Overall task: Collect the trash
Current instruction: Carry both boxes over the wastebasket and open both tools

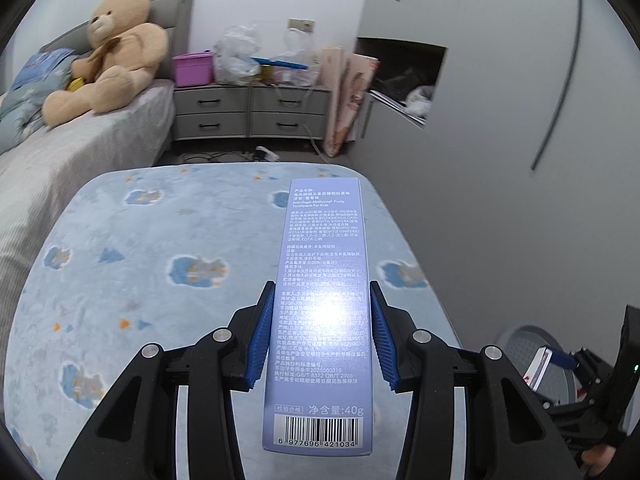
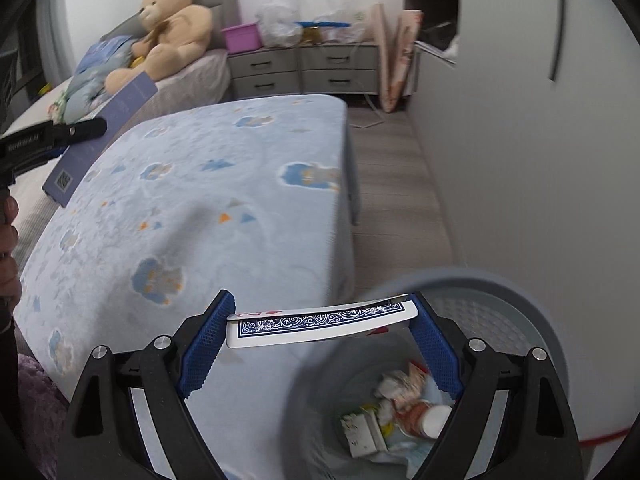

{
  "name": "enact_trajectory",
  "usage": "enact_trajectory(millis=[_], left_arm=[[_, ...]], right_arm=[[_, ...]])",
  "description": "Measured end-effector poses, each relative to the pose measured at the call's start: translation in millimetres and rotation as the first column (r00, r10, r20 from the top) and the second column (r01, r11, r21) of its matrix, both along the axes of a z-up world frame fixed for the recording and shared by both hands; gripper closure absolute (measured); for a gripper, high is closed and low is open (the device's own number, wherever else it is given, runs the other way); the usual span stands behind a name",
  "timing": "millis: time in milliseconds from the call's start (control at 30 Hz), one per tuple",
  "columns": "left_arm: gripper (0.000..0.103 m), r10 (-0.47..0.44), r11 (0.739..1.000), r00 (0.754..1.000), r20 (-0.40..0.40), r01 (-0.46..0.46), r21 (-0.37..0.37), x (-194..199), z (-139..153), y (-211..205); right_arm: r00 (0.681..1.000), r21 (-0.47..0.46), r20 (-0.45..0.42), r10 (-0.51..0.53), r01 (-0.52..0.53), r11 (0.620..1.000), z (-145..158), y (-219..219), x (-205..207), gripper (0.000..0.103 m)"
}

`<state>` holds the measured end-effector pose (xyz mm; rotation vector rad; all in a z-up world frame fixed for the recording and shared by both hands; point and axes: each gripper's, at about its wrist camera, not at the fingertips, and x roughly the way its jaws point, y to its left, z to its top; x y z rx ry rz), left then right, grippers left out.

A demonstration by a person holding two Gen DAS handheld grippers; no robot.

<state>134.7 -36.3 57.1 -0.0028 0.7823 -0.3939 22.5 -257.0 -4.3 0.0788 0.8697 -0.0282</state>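
My left gripper (image 1: 322,320) is shut on a long lavender toothpaste box (image 1: 324,264), its blue pads pressing on both long sides. The box points forward over the blue blanket. My right gripper (image 2: 322,320) is shut on a pack of playing cards (image 2: 320,326) with a blue patterned back, held crosswise by its ends. The cards hang at the near left rim of a grey trash bin (image 2: 520,292), which holds crumpled wrappers and cartons (image 2: 400,408). In the right wrist view the left gripper (image 2: 92,128) and its box (image 2: 120,112) appear at far left. The left wrist view shows the right gripper (image 1: 560,364) over the bin (image 1: 520,340).
A blue patterned blanket (image 1: 160,272) covers a low surface in front of me. Beyond it stand a bed with a teddy bear (image 1: 112,52) and grey nightstands (image 1: 252,114) piled with bags. A white wardrobe wall (image 2: 520,140) runs along the right beside a strip of floor (image 2: 392,184).
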Motion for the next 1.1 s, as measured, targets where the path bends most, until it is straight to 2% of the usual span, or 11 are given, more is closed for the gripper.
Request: enact_trajectory(millis=[167,467,733,900,1100], left_arm=[[0.059,-0.082,0.996,0.997,-0.005,0.082,0.020,-19,-4,-38],[0.059,-0.201,0.979,0.979,-0.019,0.202,0.003,-49,-9,-102],[0.059,-0.312,0.949,0.949,-0.037,0.313,0.031,-79,-23,-157],[0.059,-0.370,0.925,0.927,-0.052,0.373,0.064,-99,-37,-178],[0.059,-0.430,0.896,0.900,-0.075,0.435,0.091,-118,-51,-196]], right_arm=[[0.995,0.007,0.014,-0.096,0.096,0.995,5,-35,-41,0.018],[0.977,0.020,0.039,-0.209,0.208,0.978,10,-79,-91,0.018],[0.965,0.054,0.046,-0.259,0.257,0.965,3,-100,-112,0.018],[0.961,0.092,0.059,-0.271,0.265,0.960,-1,-106,-117,0.018],[0.960,0.093,0.065,-0.271,0.264,0.960,-1,-106,-116,0.018]])
